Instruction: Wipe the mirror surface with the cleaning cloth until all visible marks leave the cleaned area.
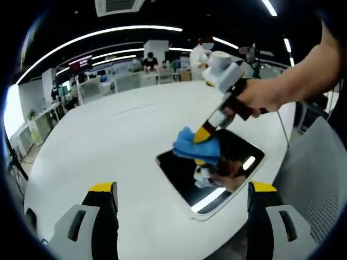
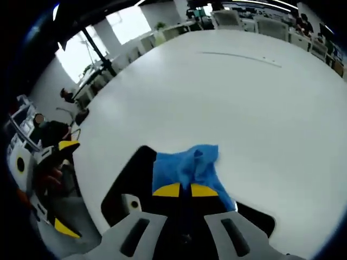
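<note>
The right gripper (image 2: 181, 190) pinches the blue cloth (image 2: 187, 168) onto the mirror (image 1: 209, 173); unwiped glass extends toward the wide-open left gripper (image 1: 181, 201).

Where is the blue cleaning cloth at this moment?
In the left gripper view the blue cleaning cloth lies on the far edge of the mirror, pinched by the right gripper; the white table lies beyond.

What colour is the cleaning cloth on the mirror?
Blue; the cloth shows best in the right gripper view, pinched in the right gripper.
</note>
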The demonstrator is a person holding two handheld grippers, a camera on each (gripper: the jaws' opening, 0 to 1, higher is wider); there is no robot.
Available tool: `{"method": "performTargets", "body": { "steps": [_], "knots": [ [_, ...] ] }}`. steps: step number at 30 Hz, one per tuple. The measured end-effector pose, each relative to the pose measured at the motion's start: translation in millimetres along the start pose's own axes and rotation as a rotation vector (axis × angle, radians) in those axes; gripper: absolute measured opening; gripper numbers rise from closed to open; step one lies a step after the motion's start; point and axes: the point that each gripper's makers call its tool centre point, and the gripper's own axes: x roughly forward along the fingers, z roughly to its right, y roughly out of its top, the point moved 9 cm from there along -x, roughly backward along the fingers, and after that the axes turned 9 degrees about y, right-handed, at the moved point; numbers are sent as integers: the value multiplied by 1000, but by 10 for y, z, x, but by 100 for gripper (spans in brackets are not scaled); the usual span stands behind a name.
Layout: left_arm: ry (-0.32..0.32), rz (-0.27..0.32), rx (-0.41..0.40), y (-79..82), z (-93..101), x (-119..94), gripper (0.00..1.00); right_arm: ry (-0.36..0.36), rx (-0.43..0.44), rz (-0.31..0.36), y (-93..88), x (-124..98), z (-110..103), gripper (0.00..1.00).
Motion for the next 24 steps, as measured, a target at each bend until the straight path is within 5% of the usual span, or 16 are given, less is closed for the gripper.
{"method": "performTargets", "body": {
  "steps": [15, 24],
  "knots": [
    [-5, -30, 6, -49, 6, 28, 100, 54, -135, -51, 315, 410, -391, 0],
    [-8, -48, 11, -59, 18, 38, 100, 65, -142, -53, 311, 410, -368, 0]
  ]
}}
